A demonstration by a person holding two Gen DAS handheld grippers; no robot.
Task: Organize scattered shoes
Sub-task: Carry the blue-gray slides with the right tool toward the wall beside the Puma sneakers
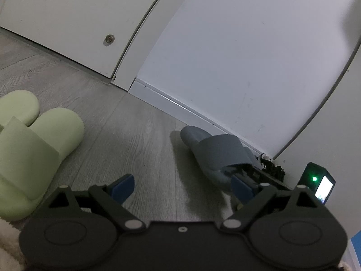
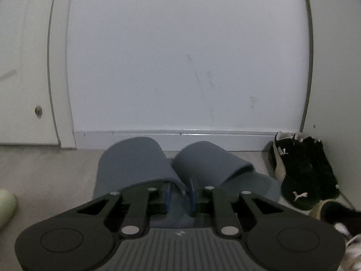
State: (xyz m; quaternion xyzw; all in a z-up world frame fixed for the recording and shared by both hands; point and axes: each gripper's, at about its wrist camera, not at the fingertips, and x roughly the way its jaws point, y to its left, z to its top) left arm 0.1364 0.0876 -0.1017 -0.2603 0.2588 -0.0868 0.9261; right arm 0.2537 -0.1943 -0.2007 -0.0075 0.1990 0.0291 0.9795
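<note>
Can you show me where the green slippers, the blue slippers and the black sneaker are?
green slippers (image 1: 57, 131): left wrist view, on the rounded toe of the nearer slipper.
blue slippers (image 2: 135, 158): right wrist view, on the left slipper's strap.
black sneaker (image 2: 309, 171): right wrist view, on its dark upper.

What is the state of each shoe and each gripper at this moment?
Blue-grey slippers: side by side, toes to the wall, pinched together.
Right gripper: shut on the slippers' inner edges.
Left gripper: open, empty.
Green slippers: paired on the floor.
Black sneakers: by the wall, untouched.
</note>
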